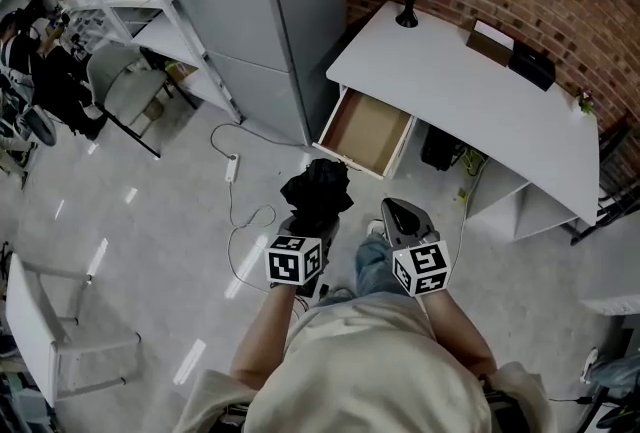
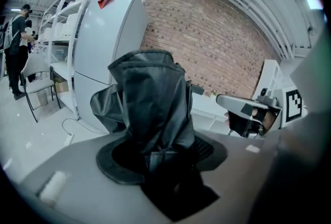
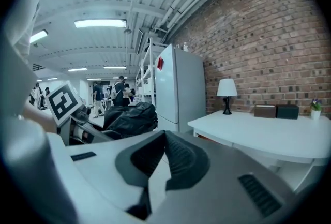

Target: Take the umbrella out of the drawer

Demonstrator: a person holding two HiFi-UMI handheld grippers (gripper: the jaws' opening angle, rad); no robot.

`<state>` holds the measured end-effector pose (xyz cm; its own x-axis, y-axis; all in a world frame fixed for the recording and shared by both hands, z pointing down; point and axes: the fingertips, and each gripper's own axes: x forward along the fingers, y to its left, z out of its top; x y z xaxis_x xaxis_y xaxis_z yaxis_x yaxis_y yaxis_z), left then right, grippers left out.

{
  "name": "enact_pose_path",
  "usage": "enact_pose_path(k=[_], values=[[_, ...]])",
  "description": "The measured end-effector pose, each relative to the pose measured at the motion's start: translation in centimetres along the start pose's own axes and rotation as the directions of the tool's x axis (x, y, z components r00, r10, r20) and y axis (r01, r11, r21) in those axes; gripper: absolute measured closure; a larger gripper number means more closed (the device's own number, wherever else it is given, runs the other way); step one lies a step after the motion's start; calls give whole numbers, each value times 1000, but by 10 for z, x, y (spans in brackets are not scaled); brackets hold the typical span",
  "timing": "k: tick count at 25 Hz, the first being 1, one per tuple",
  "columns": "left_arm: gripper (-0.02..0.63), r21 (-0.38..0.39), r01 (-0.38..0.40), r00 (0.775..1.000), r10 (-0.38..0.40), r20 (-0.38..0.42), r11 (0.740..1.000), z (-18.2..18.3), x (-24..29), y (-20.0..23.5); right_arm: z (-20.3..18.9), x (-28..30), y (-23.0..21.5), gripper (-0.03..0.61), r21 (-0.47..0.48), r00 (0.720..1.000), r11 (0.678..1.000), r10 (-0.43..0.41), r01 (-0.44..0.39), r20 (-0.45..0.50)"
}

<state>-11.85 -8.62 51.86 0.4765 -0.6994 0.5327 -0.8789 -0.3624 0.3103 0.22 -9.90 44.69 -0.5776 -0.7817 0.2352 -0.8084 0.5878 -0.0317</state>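
Well, the taking-out looks as good as done: the folded black umbrella (image 1: 318, 189) is clear of the open drawer (image 1: 368, 131), which shows only its bare bottom. The left gripper (image 1: 316, 217) is clamped on the umbrella's lower end, and the dark fabric bunches up ahead of its jaws. The right gripper (image 1: 396, 209) has its jaws pressed together on nothing. It sits just beside the left one, and the umbrella is off to its left and apart from it. The drawer lies well ahead of both. What's left, I'd say, is setting the umbrella down somewhere, perhaps on the white desk (image 1: 470, 91). That calls for a firm grip on loose fabric.
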Motion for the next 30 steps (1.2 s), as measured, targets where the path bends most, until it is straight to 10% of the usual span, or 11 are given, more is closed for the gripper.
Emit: enact_pose_path(k=[30], values=[[360, 27, 9, 995, -12, 102, 1000, 10, -43, -27, 22, -30, 16, 578, -20, 998, 1000, -20, 21, 58]])
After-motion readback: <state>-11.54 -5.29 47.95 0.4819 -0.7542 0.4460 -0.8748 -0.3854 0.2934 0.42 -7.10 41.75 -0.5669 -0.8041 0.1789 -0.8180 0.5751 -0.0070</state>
